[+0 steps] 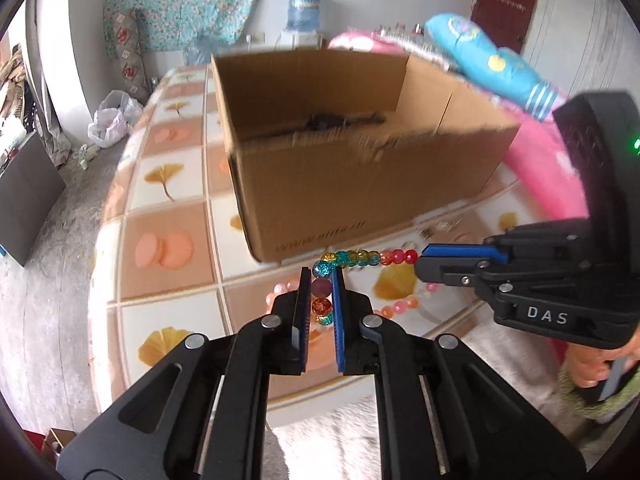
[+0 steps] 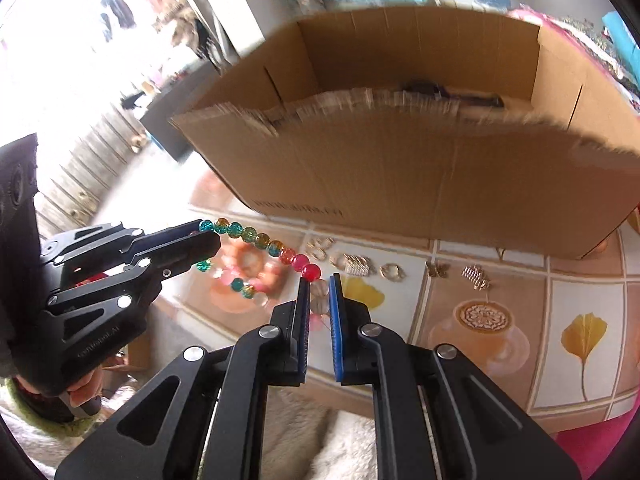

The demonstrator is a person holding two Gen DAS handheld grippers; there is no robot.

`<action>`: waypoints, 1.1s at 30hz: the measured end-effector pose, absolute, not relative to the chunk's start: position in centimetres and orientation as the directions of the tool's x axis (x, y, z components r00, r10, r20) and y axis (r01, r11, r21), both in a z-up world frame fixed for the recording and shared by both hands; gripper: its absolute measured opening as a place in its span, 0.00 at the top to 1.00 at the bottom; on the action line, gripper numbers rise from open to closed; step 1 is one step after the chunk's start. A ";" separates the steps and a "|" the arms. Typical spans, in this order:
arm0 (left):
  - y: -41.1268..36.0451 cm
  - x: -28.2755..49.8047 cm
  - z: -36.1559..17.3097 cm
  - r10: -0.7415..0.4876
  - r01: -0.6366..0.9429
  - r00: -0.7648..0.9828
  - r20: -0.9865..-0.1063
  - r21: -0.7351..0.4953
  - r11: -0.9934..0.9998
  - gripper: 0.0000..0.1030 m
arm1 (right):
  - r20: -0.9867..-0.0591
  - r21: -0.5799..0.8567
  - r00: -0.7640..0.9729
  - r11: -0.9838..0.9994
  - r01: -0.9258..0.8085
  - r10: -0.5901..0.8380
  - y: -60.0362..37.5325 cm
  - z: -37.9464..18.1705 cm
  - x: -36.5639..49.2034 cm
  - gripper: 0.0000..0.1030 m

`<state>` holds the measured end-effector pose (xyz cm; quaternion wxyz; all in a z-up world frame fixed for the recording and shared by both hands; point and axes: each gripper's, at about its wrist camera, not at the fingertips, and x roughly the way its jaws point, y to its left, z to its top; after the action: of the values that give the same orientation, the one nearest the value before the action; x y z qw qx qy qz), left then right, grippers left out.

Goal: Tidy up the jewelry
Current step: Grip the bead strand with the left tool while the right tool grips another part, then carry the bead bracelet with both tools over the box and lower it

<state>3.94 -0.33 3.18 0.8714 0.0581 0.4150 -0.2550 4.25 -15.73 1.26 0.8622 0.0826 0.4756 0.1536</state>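
A string of multicolour glass beads (image 1: 352, 258) hangs stretched between my two grippers just above the table, in front of an open cardboard box (image 1: 360, 184). My left gripper (image 1: 322, 276) is shut on the teal, purple and orange beads at one end. My right gripper (image 1: 420, 258) comes in from the right, shut on the strand beside the red beads. In the right wrist view the bead string (image 2: 262, 240) runs from the left gripper (image 2: 210, 240) to my right gripper (image 2: 319, 280), which pinches pale beads. A pink bead bracelet (image 1: 400, 306) lies on the table underneath.
Several small gold trinkets (image 2: 356, 266) lie in a row along the front of the cardboard box (image 2: 420, 168). A dark object (image 1: 340, 120) rests inside the box. The table (image 1: 168, 200) has a tile-and-leaf cover. A pink quilt and blue pillow (image 1: 492, 60) lie behind on the right.
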 end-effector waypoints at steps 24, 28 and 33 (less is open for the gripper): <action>-6.6 17.9 7.9 -0.272 0.526 0.487 -0.830 0.030 0.850 0.91 | -0.859 0.310 0.292 0.881 -0.357 0.421 -18.8 6.6 21.5 0.91; -7.1 18.9 5.9 -0.200 0.556 0.450 -0.871 0.097 0.826 0.91 | -0.905 0.326 0.160 0.883 -0.337 0.395 -17.5 3.6 22.5 0.91; -7.7 19.8 4.0 -0.131 0.574 0.414 -0.901 0.147 0.806 0.91 | -0.931 0.346 0.024 0.899 -0.270 0.365 -16.4 0.0 24.1 0.90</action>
<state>19.77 -7.72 3.96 0.8106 0.2233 0.4959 -0.2172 24.11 -16.40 -0.01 0.7147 0.0362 0.6623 0.2221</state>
